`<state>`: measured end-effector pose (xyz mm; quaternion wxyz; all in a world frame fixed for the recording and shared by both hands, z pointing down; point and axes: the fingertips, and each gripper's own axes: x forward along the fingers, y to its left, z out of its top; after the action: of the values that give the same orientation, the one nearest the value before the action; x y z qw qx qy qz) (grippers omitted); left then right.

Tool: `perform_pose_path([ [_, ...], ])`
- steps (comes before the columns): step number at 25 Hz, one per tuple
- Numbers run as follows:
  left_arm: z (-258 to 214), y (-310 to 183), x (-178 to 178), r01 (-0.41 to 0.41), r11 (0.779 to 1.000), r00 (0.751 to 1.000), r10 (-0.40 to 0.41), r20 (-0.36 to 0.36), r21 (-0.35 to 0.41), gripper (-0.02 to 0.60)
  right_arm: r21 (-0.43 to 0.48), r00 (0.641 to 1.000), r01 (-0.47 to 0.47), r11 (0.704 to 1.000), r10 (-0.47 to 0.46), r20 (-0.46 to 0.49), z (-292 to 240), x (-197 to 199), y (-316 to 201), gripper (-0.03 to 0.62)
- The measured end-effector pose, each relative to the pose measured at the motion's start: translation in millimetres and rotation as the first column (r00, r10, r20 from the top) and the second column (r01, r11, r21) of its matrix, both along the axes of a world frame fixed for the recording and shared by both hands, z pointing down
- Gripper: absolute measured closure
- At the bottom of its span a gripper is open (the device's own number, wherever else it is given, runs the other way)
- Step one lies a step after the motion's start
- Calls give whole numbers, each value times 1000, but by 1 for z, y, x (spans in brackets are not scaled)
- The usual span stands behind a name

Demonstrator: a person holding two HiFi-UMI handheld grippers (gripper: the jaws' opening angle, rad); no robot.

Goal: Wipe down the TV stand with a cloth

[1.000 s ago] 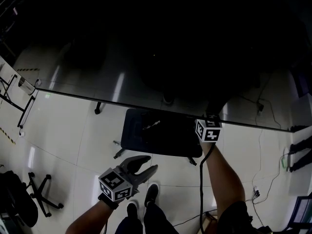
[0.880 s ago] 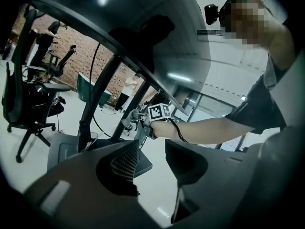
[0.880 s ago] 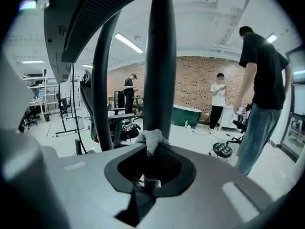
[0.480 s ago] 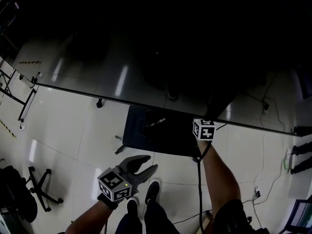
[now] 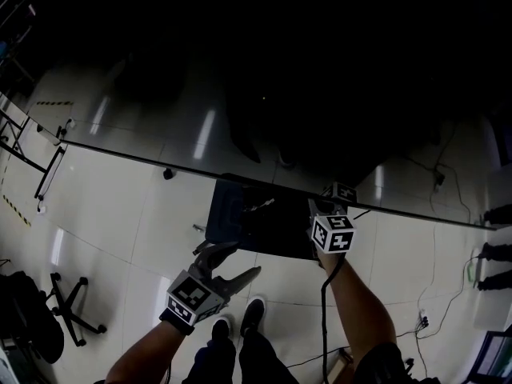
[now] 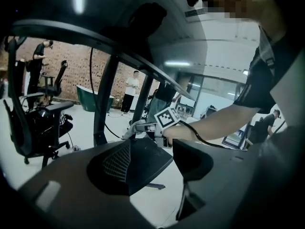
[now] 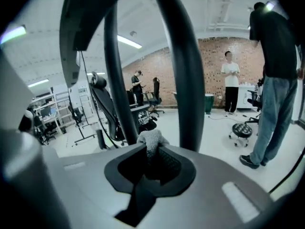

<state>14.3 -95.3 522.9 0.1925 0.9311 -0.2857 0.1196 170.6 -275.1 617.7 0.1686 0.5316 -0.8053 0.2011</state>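
Observation:
The TV stand has a dark base plate (image 5: 256, 218) on the white floor below the big dark screen (image 5: 264, 78). Its black columns (image 7: 186, 80) rise close in the right gripper view. My right gripper (image 5: 326, 210) hovers over the base's right end, shut on a grey cloth (image 7: 151, 140) that bunches out past the jaws. My left gripper (image 5: 234, 264) hangs in front of the base's near edge, and its jaws are opening with nothing between them. In the left gripper view the base plate (image 6: 150, 168) lies ahead of the left gripper (image 6: 152, 147), with the right gripper (image 6: 143, 128) and cloth (image 6: 135, 125) beyond.
An office chair base (image 5: 72, 318) stands at the left on the floor. Cables (image 5: 436, 294) trail at the right. The wearer's shoes (image 5: 252, 314) are just behind the left gripper. Several people (image 7: 231, 82), a stool (image 7: 243, 130) and chairs (image 6: 43, 123) fill the room behind.
My left gripper's jaws have spread wider and it has shifted slightly toward the base. The right gripper with the cloth has come down and nearer, to the base's right end.

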Motion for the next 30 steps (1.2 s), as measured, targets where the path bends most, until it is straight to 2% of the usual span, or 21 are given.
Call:
perform_pose_path([
  [3,-9,-10,3,1,998,1000,-2,10,61,247,36,993,54,998,-58,105,-40,-25,28,559],
  [5,-14,-18,3,-10,996,1000,8,18,91,241,56,981,87,995,-95,167,-65,-46,50,559],
  [7,-15,-23,1,-36,993,999,33,29,111,248,52,964,109,993,-119,238,-84,-71,75,559],
  [9,-16,-29,1,-69,988,997,62,49,135,300,45,944,133,990,-140,297,-100,-95,97,559],
  [12,-19,-34,1,-119,977,991,106,85,175,302,36,925,175,984,-176,336,-117,-128,122,557],
  [17,-22,-32,-7,-203,956,972,171,161,210,279,23,904,212,977,-205,376,-135,-162,135,554],
  [20,-20,-33,-24,-213,952,966,172,190,220,281,14,882,238,971,-222,415,-140,-181,138,546],
  [23,-20,-38,-37,-202,955,972,167,167,217,330,-7,855,276,961,-242,460,-137,-197,138,539],
  [26,-13,-34,-39,-225,955,969,198,145,196,435,-18,828,297,955,-248,502,-132,-205,136,522],
  [27,-9,-33,-41,-223,957,970,198,143,186,479,-20,825,303,953,-251,505,-130,-207,136,513],
  [30,11,-38,-49,-162,978,982,146,124,131,511,-46,833,329,943,-267,485,-112,-210,137,481],
])
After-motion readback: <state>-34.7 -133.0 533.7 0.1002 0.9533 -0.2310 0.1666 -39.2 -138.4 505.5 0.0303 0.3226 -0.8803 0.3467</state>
